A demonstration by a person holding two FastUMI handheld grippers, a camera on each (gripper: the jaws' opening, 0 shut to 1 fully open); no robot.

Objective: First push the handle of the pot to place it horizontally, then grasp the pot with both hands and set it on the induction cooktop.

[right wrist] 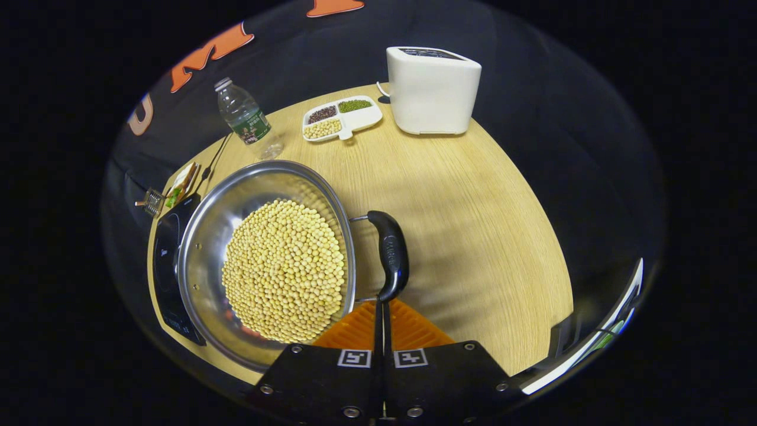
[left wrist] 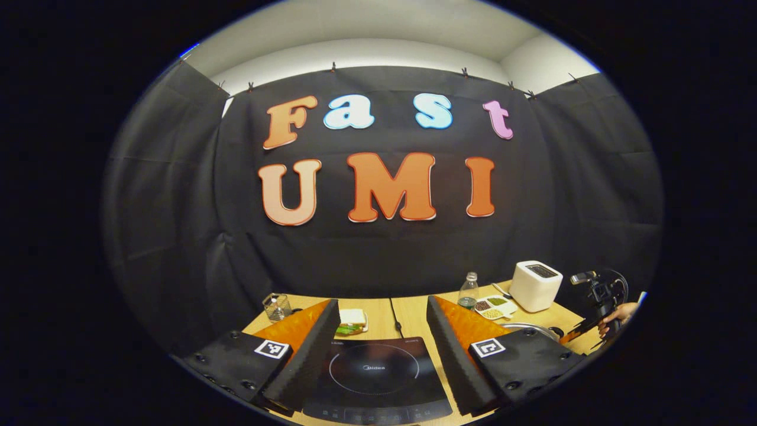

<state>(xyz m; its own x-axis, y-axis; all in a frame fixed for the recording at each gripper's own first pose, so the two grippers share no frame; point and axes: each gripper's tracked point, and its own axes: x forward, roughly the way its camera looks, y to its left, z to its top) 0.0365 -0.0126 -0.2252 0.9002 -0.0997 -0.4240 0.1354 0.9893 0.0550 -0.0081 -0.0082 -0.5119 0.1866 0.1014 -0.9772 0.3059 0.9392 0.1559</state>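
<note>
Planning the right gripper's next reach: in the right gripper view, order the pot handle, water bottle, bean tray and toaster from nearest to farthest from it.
1. Pot handle: just ahead of the right gripper, whose jaws are closed together.
2. Water bottle: far left, beyond the pot.
3. Bean tray: ahead, right of the bottle; too close to call with the bottle.
4. Toaster: farthest, at the table's back edge.

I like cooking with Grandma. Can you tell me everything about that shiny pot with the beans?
The pot is shiny steel, round and wide, heaped with pale yellow soybeans. A dark loop handle juts from its side on wire arms. It sits on the wooden table, overlapping the black induction cooktop. The right gripper, shut, meets the handle's end.
</note>
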